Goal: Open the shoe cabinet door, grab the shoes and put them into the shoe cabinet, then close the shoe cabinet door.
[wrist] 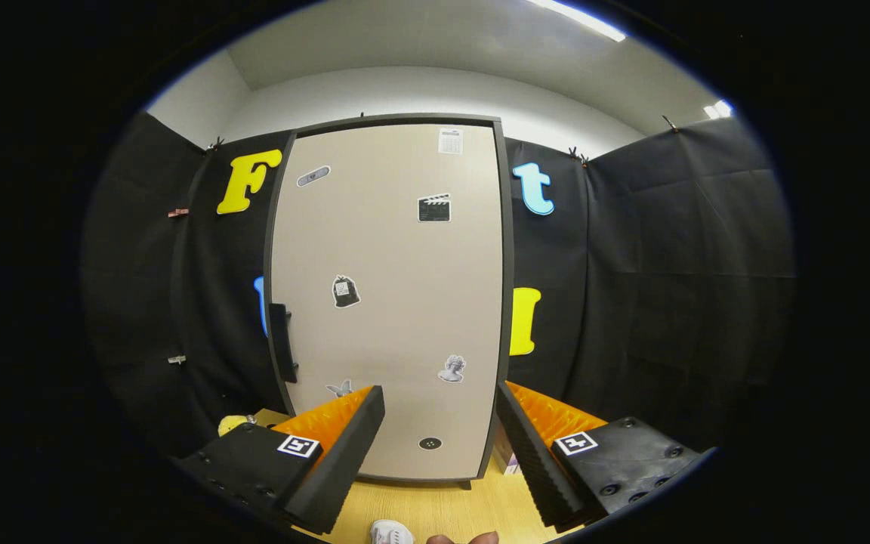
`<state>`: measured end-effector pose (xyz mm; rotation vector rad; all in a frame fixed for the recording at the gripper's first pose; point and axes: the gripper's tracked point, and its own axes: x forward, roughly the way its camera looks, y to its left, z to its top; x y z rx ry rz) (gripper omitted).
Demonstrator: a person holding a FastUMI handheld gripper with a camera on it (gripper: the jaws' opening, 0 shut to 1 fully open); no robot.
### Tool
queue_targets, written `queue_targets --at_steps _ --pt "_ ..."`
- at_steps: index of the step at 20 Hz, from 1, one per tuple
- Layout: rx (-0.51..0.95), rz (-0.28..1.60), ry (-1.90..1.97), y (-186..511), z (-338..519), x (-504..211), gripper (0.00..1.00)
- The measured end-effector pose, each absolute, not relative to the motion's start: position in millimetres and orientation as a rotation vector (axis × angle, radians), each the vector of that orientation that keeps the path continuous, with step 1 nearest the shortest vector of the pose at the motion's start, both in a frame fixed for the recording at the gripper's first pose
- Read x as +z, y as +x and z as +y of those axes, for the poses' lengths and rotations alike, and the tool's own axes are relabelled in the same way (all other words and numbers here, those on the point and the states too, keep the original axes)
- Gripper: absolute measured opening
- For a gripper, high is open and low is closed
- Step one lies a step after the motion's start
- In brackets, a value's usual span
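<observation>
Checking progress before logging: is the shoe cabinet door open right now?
No, the shoe cabinet door sits flush and closed beyond the open gripper.

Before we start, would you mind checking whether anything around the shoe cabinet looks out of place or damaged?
Nothing stands out. The shoe cabinet stands upright on the wooden floor with its door shut and its stickers intact. A white shoe lies on the floor below the open hand-held gripper, which holds nothing.
</observation>
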<state>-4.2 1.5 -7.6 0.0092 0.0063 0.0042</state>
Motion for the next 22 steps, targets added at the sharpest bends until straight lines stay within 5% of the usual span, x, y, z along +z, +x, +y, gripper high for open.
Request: queue_targets --at_steps 9,22 --pt "0.042 0.008 0.053 -5 34 -2 0.97" --pt "0.180 0.006 0.052 63 192 -4 0.98"
